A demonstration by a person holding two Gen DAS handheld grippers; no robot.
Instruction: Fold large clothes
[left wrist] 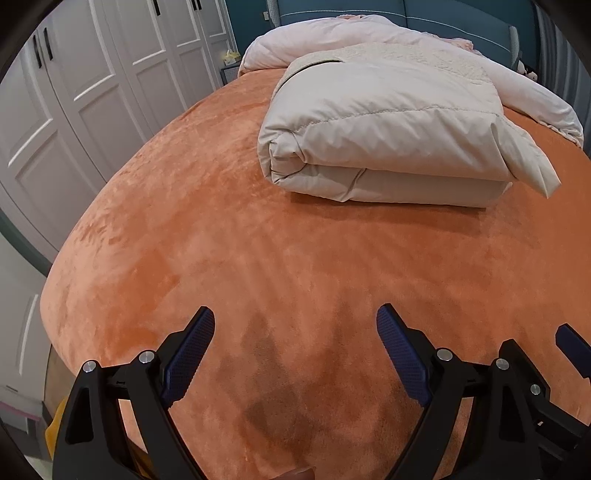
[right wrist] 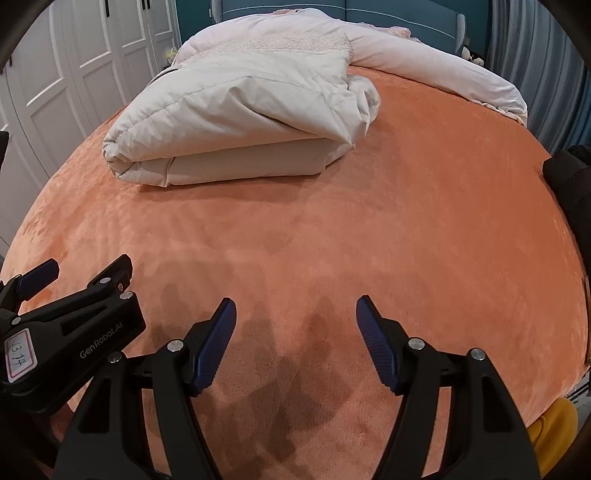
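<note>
A cream padded garment (left wrist: 384,125) lies folded into a thick bundle on the orange bedspread (left wrist: 258,240), well ahead of both grippers. In the right wrist view the same folded garment (right wrist: 240,122) sits at the upper left. My left gripper (left wrist: 295,325) hovers open over bare bedspread near the bed's front edge, nothing between its blue pads. My right gripper (right wrist: 295,314) is also open and empty above the orange bedspread (right wrist: 369,229). The left gripper's body (right wrist: 74,321) shows at the left of the right wrist view, close beside the right one.
A crumpled pale pink duvet (left wrist: 369,40) lies at the head of the bed against a blue headboard (left wrist: 443,14). White wardrobe doors (left wrist: 92,92) stand along the left side. A dark object (right wrist: 569,184) sits at the bed's right edge, beside grey curtains (right wrist: 535,66).
</note>
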